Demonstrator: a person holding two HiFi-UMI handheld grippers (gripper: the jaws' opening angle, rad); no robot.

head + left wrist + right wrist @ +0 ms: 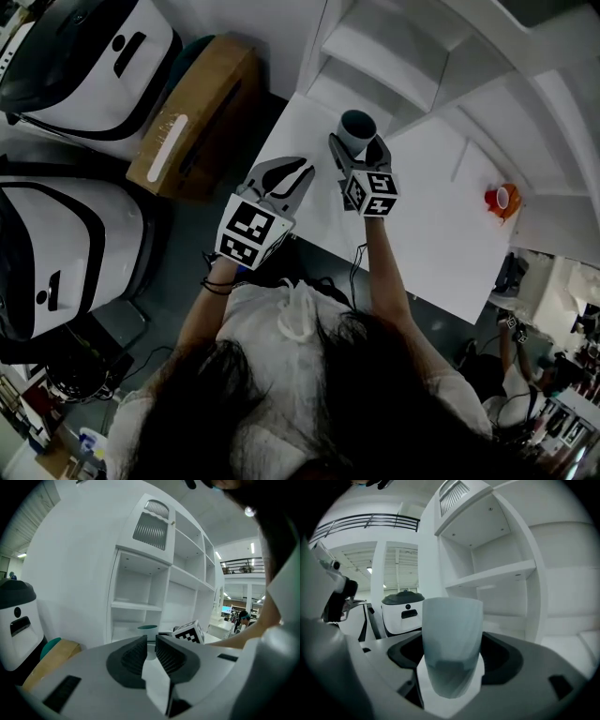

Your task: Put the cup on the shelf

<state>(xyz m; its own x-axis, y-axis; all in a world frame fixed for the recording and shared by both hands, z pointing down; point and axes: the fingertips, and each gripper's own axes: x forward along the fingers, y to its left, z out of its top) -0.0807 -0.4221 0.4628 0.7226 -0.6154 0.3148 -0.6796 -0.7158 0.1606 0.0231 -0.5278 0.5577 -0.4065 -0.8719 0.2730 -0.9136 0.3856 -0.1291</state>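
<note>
Here, in the head view, the right gripper (358, 148) is clamped round a cup (357, 125) that stands upright near the far edge of a white table (431, 234), just before the shelf (394, 47). The left gripper (298, 173) hangs just beside it over the table's left part, carrying nothing. An orange cup (502, 199) sits well apart at the table's right edge. A box (192, 117) and two white machines (75, 56) stand on the floor to the left.

In the left gripper view, the left gripper (151, 641) has its jaws drawn nearly together with only a sliver of gap and nothing in it. Beyond them show the cup's (147, 631) teal rim, the right gripper's marker cube (190, 632) and the shelf (154, 588) with open compartments.

In the right gripper view, the right gripper (452, 653) grasps the cup (452, 634), whose pale wall fills the space between the jaws. The shelf (501, 573) rises on the right, a machine (405, 611) behind on the left.
</note>
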